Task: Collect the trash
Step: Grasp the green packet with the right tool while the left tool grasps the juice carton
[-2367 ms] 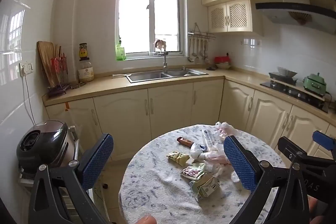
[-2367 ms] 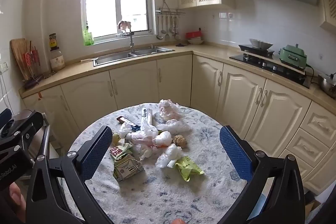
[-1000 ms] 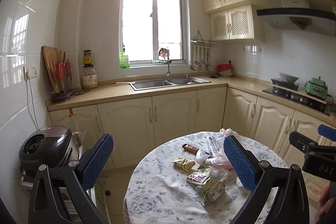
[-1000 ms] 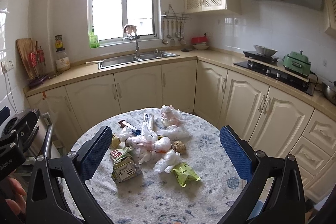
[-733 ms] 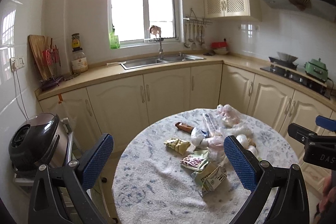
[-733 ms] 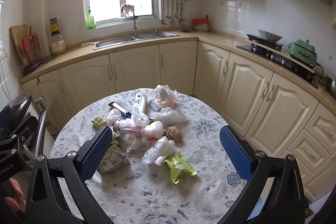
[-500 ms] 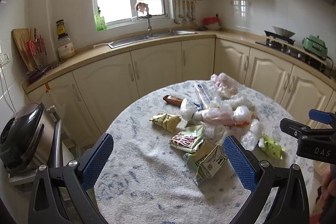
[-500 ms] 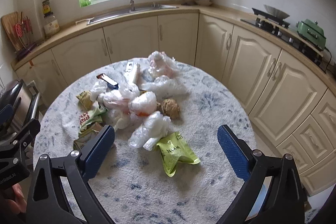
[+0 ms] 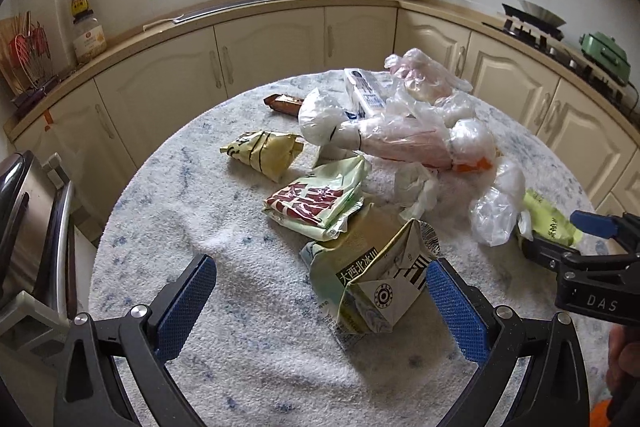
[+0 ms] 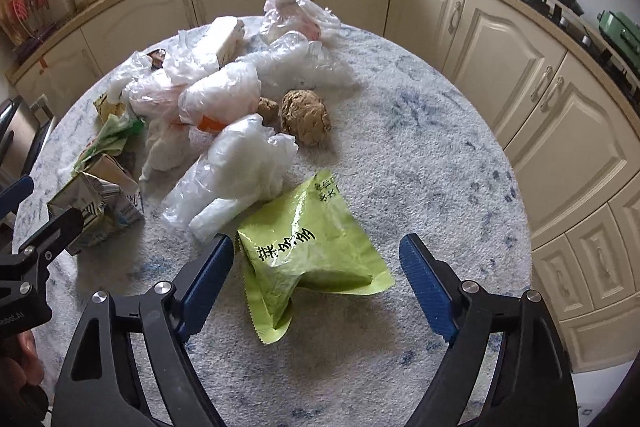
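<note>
Near table [image 10: 420, 155] front edge | right gripper [image 10: 316, 269] jaws spread around green wrapper [image 10: 312, 251] | light, crinkly, slippery: pinch mid-fold | left gripper [image 9: 320, 301] released beside carton [image 9: 372, 283]

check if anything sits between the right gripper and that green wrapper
Nothing visible does. The right gripper is open, and the green wrapper lies flat on the table between its fingers. The clear plastic bag lies just beyond.

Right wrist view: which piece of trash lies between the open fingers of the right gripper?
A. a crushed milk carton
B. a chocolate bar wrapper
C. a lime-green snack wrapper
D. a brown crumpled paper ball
C: the lime-green snack wrapper lies on the table between the spread fingers of the right gripper, while the milk carton sits off to the left.
</note>
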The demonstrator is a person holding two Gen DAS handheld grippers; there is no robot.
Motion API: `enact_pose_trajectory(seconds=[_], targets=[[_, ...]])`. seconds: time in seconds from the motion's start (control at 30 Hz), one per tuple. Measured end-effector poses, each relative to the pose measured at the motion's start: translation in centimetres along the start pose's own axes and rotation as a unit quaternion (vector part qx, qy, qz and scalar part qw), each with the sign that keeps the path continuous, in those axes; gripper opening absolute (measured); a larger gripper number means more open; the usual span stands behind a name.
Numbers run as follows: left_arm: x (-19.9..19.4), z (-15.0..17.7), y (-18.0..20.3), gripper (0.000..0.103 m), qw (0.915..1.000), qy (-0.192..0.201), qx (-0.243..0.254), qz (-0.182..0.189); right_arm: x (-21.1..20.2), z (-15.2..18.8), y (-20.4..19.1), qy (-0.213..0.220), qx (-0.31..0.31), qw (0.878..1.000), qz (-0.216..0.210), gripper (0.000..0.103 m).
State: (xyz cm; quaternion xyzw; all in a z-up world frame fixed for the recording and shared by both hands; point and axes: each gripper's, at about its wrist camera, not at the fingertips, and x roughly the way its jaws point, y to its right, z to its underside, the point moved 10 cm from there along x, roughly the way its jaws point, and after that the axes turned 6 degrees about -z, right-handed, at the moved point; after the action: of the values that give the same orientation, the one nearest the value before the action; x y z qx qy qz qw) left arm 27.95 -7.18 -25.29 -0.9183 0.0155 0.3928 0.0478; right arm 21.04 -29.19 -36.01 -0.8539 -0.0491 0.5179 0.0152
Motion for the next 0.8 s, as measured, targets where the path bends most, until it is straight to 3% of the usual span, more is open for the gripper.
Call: enact_pose_trajectory(seconds=[0.37, 0.43, 0.53, 0.67, 0.73, 0.8], targets=[[3.7, -0.1, 0.9, 0.098, 0.9973, -0.016, -0.035, 0.062, 1.3, -0.1, -0.5, -0.003, -0.011, 1.000, -0.020, 0.060], [4.0, 0.3, 1.2, 0.085, 0.9948, -0.022, -0.039, 0.091, 1.1, 0.0, -0.4, 0.000, -0.009, 1.000, -0.023, 0.057], [4.2, 1.1, 2.1, 0.075, 0.9921, -0.031, -0.031, 0.118, 0.8, 0.2, -0.1, 0.003, -0.003, 0.999, -0.032, 0.049], [5.1, 1.8, 3.5, 0.068, 0.9939, -0.034, -0.001, 0.105, 0.3, 0.6, 0.4, 0.001, 0.004, 0.999, -0.037, 0.038], [5.2, 1.7, 4.0, 0.046, 0.9923, -0.032, 0.003, 0.119, 0.1, 0.9, 0.7, 0.002, 0.012, 0.999, -0.045, 0.035], [5.4, 1.6, 4.3, 0.039, 0.9906, -0.035, 0.004, 0.132, -0.1, 1.0, 1.1, 0.005, 0.023, 0.998, -0.054, 0.032]])
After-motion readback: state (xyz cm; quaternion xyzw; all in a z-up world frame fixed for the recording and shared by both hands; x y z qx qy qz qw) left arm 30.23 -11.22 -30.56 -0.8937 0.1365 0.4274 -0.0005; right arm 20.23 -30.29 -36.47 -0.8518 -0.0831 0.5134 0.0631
